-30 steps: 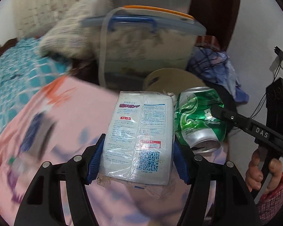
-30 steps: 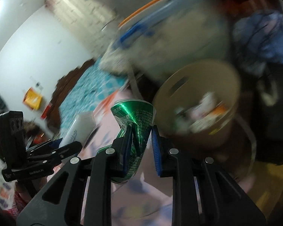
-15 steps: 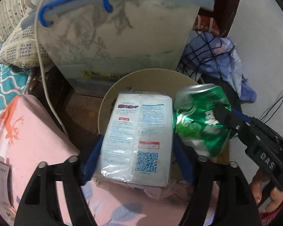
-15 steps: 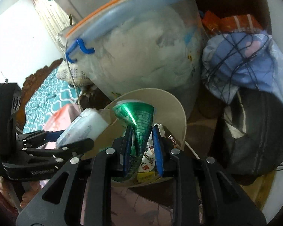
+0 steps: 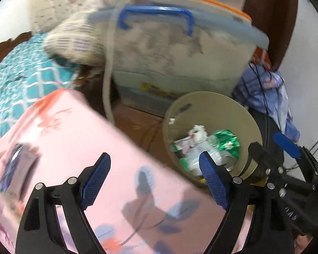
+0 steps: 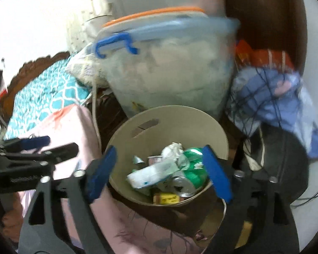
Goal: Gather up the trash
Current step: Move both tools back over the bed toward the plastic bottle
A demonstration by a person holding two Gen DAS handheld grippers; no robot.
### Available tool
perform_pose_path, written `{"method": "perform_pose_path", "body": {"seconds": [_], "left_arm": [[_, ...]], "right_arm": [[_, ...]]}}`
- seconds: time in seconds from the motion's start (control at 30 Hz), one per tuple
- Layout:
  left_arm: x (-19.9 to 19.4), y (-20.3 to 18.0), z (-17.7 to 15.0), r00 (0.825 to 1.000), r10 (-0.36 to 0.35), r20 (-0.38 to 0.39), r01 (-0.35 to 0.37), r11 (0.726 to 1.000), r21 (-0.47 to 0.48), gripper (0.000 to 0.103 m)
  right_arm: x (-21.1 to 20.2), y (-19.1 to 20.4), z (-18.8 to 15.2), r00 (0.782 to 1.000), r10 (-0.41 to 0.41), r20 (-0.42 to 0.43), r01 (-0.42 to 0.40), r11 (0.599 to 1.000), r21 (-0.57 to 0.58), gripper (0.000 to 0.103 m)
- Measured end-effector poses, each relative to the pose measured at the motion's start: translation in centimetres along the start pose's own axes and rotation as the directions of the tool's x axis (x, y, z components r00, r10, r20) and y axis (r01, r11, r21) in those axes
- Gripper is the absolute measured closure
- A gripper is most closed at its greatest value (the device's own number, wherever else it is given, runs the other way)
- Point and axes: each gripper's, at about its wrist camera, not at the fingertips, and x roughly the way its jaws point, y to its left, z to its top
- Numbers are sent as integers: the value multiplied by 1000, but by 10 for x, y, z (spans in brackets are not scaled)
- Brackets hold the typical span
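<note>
A beige round trash bin (image 5: 209,103) (image 6: 169,114) stands on the floor beside the bed. Inside it lie the crushed green can (image 5: 226,141) (image 6: 193,169), the white tissue pack (image 6: 150,172) and other scraps. My left gripper (image 5: 152,182) is open and empty, above the pink blanket (image 5: 74,148), left of the bin. My right gripper (image 6: 159,173) is open and empty, just above the bin. It also shows at the right of the left wrist view (image 5: 269,148).
A clear storage box with blue handle (image 5: 180,48) (image 6: 169,67) stands behind the bin. A blue cloth heap (image 5: 269,93) (image 6: 271,97) lies to the right. A teal bedspread (image 5: 12,84) and a pillow (image 5: 74,44) lie left. A white cable (image 5: 107,80) hangs by the box.
Both grippers opened. The tissue pack and the green can dropped into the bin. The left gripper moved back left over the pink blanket.
</note>
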Motion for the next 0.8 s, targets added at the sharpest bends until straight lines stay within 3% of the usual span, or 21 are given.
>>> {"method": "perform_pose_path", "body": {"seconds": [0.13,0.3,0.5,0.67,0.8], "left_arm": [[-37,38,-22,995,84,59,-80,995,-66,22],[-72,89,-51,983,165,84,-149,974,-171,22],[-108,145,-87,965,250,74,-221,934,-280,22],[-137,190,-122,943,327,59,-288,892,-350,22],[-160,226,-150,916,401,28,-358,844,-399,22]], "right_arm": [[-13,45,-4,1000,4,10,-3,996,-90,8],[-28,95,-11,1000,30,1,-30,985,-172,7],[-50,157,-26,991,120,-65,-134,947,-291,7],[-76,216,-50,957,239,-164,-287,861,-420,7],[-94,258,-69,897,351,-270,-440,774,-456,7]]}}
